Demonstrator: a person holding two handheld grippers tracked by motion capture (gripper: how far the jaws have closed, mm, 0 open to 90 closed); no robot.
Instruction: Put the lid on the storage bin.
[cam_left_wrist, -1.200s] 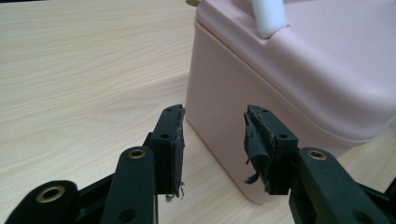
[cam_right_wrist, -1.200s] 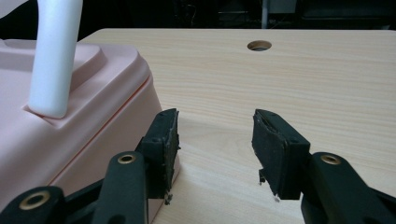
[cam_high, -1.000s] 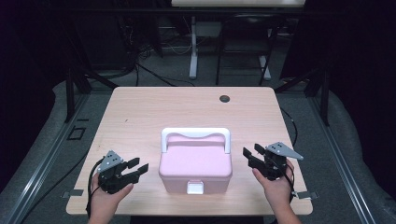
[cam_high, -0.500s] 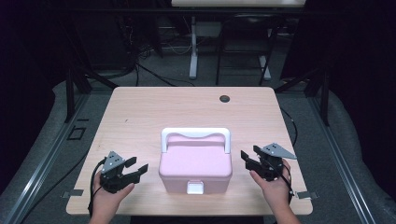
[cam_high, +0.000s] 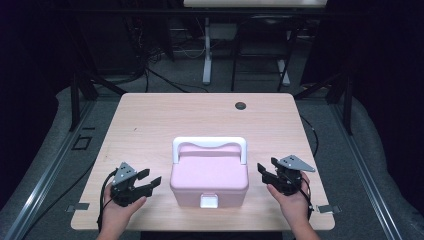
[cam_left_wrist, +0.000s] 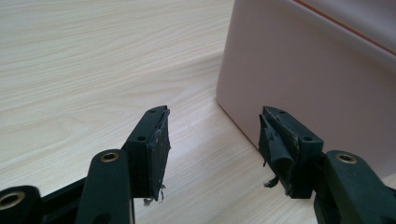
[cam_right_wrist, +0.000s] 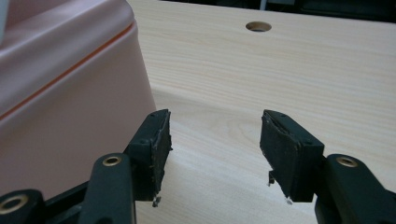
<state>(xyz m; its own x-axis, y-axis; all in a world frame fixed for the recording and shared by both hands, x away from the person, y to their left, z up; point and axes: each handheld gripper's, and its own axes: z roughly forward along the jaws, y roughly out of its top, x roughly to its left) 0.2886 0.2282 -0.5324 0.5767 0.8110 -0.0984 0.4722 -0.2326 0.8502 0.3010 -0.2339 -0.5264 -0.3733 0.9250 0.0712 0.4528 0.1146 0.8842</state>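
A pink box (cam_high: 209, 177) with a white handle (cam_high: 209, 144) sat low in the frame's centre on the table (cam_high: 150, 125). The left gripper (cam_high: 150, 183) at lower left and the right gripper (cam_high: 266, 170) at lower right flanked it, each with its 2 jaws apart and holding nothing.

From above, both forearms are cut off by the bottom edge, and the left hand (cam_high: 116, 212) is half hidden under its gripper. The white latch (cam_high: 208, 201) on the front of the pink box (cam_high: 209, 172) is too small to tell how it closes. In the left gripper view the box goes out of the picture at the top and right. In the right gripper view it goes out at the left, and its lid seam there is blurred. The room behind the worktop (cam_high: 150, 125) is too dark to read.
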